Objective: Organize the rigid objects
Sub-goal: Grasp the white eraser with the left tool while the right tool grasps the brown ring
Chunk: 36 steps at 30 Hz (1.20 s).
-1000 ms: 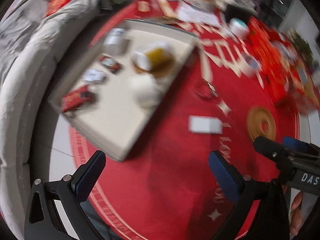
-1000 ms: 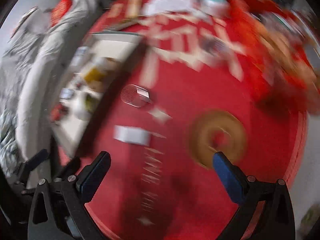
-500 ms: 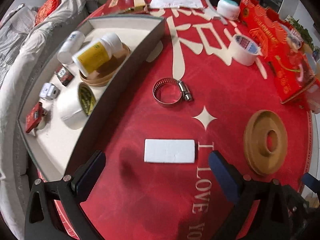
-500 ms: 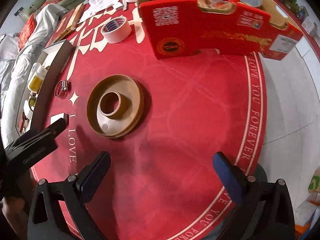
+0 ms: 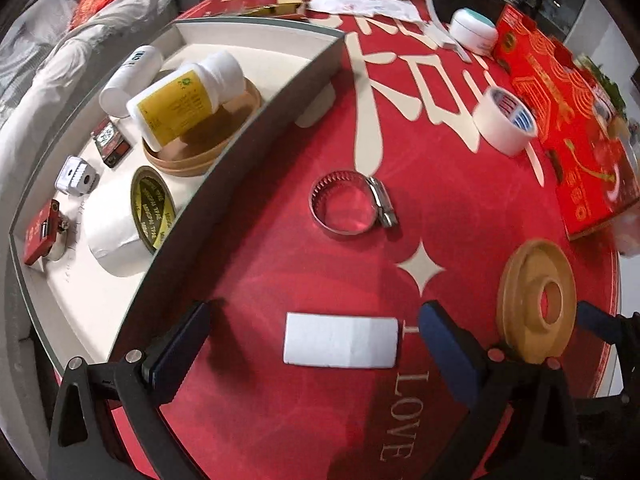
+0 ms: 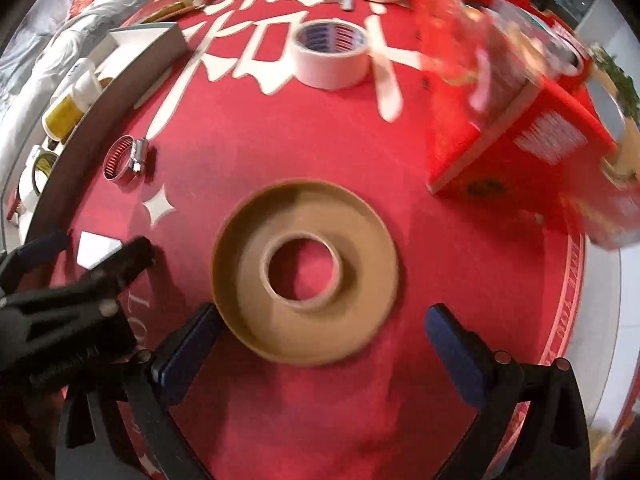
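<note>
1. Left wrist view: the red cloth [image 5: 280, 280] is bare in a broad strip between the tray [image 5: 256, 128] and the red box [image 5: 576, 152]. The cloth's round edge curves off at the right.
2. The tray holds a yellow bottle [image 5: 180, 100] tilted on a brown ring [image 5: 208, 152], a white bottle [image 5: 128, 80], a tape roll [image 5: 128, 220], a small white part [image 5: 76, 174], a dark packet [image 5: 112, 142] and a red clip [image 5: 40, 236].
3. The left gripper [image 5: 316, 344] is spread wide, grasping nothing. A white card [image 5: 340, 340] lies flat between its fingers. A hose clamp [image 5: 352, 206] lies beyond it, a wooden disc [image 5: 536, 300] to the right, and a white tape [image 5: 504, 120] further off.
4. Right wrist view: bare cloth lies right of the disc [image 6: 304, 268] up to the cloth's edge; the red box [image 6: 520, 132] stands near, beyond and to the right.
5. The tray [image 6: 120, 92] lies at the left, its contents mostly hidden by its wall.
6. The right gripper [image 6: 320, 340] is spread wide and empty, the disc just ahead of its fingers, close to the left one. The left gripper [image 6: 80, 280], the card [image 6: 96, 248] and the clamp [image 6: 124, 158] are to the left, and the tape [image 6: 332, 52] lies beyond.
</note>
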### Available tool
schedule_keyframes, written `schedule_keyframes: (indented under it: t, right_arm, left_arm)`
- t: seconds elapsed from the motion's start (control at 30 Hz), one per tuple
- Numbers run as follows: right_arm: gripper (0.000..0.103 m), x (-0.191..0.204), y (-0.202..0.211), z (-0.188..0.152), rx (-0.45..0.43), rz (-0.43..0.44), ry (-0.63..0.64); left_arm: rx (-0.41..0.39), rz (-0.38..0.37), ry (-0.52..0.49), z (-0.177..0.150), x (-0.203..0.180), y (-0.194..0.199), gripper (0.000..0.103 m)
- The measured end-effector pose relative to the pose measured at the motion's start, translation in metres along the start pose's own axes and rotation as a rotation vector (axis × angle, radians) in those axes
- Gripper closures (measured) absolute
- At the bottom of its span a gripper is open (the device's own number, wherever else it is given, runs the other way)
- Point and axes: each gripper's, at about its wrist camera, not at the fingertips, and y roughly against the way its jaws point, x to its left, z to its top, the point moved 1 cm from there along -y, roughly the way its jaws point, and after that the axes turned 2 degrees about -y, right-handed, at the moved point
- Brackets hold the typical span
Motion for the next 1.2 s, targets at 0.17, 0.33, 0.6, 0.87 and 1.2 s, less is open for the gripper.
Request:
schedule_keyframes:
  t: [0.17, 0.33, 0.6, 0.87, 1.2]
  right_arm:
    - [0.0, 0.006, -0.003, 0.009, -0.017, 0.019, 0.039]
    - [0.0, 0.006, -0.003, 0.009, -0.045, 0.024, 0.046]
    - [0.015, 0.009, 0.003, 0.01, -0.009, 0.026, 0.087]
    - [0.015, -0.008, 0.018, -0.027, 0.01, 0.051, 0.032]
    - [0.015, -0.035, 0.053, -0.083, -0.003, 0.134, -0.089]
  left_arm:
    - [-0.009, 0.004, 0.012, 0.005, 0.004, -0.003, 0.0]
    - [-0.018, 0.008, 0.003, 0.001, 0.001, -0.002, 0.0]
    - [0.035, -0.014, -0.043, -0.001, -0.005, 0.006, 0.019]
    - [0.054, -0.064, -0.115, -0.026, -0.015, 0.024, 0.05]
    - [-0.044, -0.082, -0.111, -0.074, -0.007, 0.074, 0.05]
